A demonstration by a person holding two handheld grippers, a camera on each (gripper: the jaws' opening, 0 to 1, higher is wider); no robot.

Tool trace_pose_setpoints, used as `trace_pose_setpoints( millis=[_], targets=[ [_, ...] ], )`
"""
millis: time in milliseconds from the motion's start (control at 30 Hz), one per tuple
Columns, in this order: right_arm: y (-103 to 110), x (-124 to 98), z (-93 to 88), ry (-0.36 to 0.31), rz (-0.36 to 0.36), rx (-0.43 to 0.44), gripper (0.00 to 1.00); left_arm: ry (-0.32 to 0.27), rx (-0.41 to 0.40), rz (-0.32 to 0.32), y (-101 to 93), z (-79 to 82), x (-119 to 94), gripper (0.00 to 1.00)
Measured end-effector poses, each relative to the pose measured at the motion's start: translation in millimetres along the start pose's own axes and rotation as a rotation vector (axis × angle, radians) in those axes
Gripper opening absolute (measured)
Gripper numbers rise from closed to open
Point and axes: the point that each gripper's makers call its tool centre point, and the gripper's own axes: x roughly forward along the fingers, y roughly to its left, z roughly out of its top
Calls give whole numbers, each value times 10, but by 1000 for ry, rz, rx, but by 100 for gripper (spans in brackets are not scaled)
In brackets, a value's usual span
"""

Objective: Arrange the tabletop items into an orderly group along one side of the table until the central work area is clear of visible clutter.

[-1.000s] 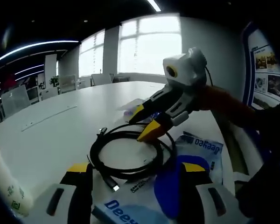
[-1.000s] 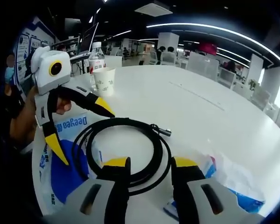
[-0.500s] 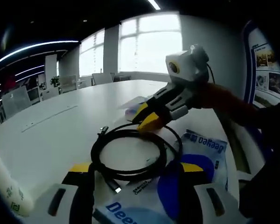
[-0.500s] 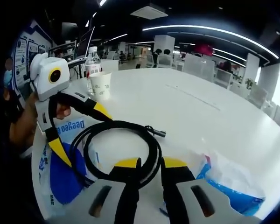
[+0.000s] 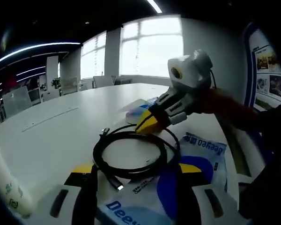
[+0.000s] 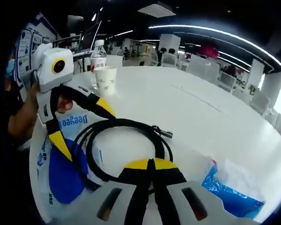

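Right gripper point(image 6: 150, 164) closed on the near edge of the cable point(image 6: 124, 145), jaws pinched with yellow tips meeting over the coil; same grip seen from the left gripper view at point(image 5: 147, 124) on the far arc of the cable point(image 5: 131, 154). Left gripper point(image 5: 133, 171) jaws wide, holding nothing, straddling the coil's near side; in the right gripper view point(image 6: 82, 126) also spread wide, one tip above the coil, one beside it.

Cable coiled black, connector end sticking out, lying partly on a blue-and-white bag point(image 5: 196, 159) on the white worktop point(image 5: 51, 126). Second blue bag point(image 6: 229, 187) just beside the right gripper. Paper cup point(image 6: 104, 79) and bottle point(image 6: 99, 51) standing together near the worktop's far edge.

Step in hand, by judgement: grasp on cable made, carry not begun. Next: lift coil without letting loops spill, move toward cup and bottle side, set down beside them. Left gripper free to support the loose arc or take the bag. Risk: coil unwinding, connector snagging the bag.
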Motion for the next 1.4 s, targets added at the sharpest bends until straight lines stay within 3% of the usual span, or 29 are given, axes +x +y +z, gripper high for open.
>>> trace_pose_setpoints(
  millis=[100, 167, 300, 700, 1000, 1400],
  targets=[
    [-152, -41, 43, -5, -57, -24, 0, 3, 1, -1, 6, -5, -10, 66],
    [-171, -42, 48, -2, -59, -29, 2, 0, 2, 1, 15, 9, -10, 66],
    [-260, -8, 30, 10, -86, -31, 13, -6, 8, -2, -1, 37, -11, 66],
    [-212, 62, -60, 71, -115, -65, 21, -7, 17, -1, -9, 49, -3, 66],
    [-199, 90, -105, 110, -121, -92, 18, -7, 21, -8, -27, 48, -1, 65],
    [-117, 105, -101, 91, -94, -69, 4, -9, 28, -9, -36, 49, 13, 64]
  ],
)
